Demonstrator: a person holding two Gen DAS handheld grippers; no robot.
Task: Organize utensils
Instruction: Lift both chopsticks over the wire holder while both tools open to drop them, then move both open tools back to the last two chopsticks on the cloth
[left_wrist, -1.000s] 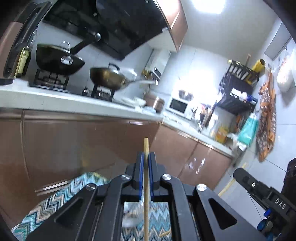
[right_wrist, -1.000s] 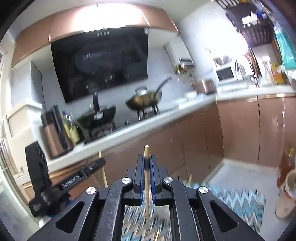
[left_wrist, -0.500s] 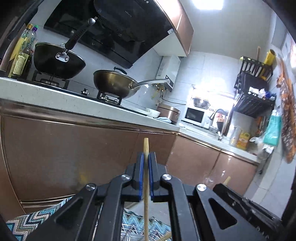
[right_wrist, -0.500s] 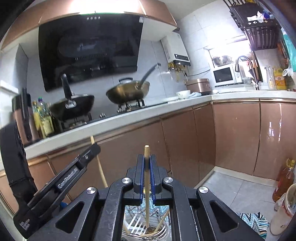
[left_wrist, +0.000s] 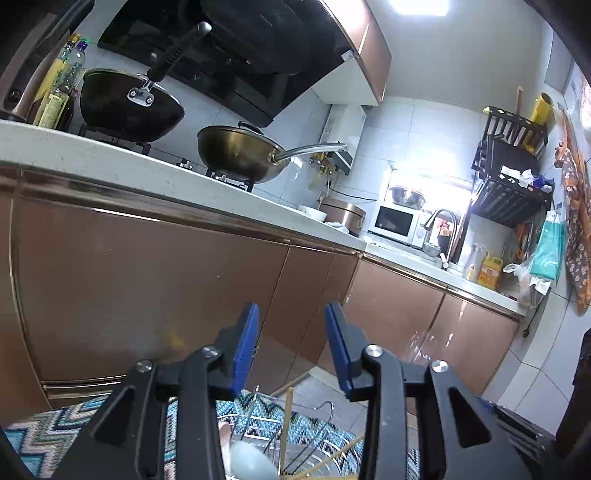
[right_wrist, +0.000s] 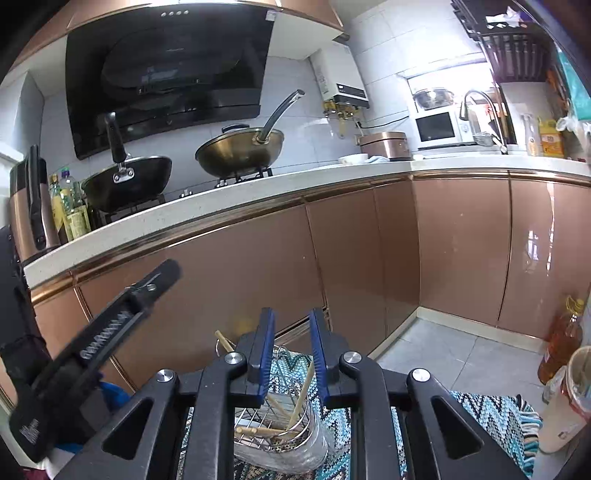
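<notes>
My left gripper (left_wrist: 291, 347) hangs over a wire-and-metal utensil holder (left_wrist: 306, 439), its jaws opening with nothing between the blue pads. A wooden chopstick (left_wrist: 285, 424) stands in the holder just below them, beside a white spoon (left_wrist: 251, 463). My right gripper (right_wrist: 291, 347) is above the same holder (right_wrist: 284, 439), jaws opening a little, pads bare. A chopstick (right_wrist: 303, 389) leans in the holder under its right pad, among several others. In the right wrist view the left gripper (right_wrist: 159, 275) reaches in from the left.
The holder stands on a zigzag rug (right_wrist: 491, 417) on the floor before brown cabinets (right_wrist: 362, 258). Two woks (right_wrist: 240, 151) sit on the stove above. An oil bottle (right_wrist: 563, 343) and a tall cup (right_wrist: 569, 398) stand at the right.
Both grippers sank toward the holder with a chopstick each, then their jaws parted. The two chopsticks have dropped out of the pads into the holder.
</notes>
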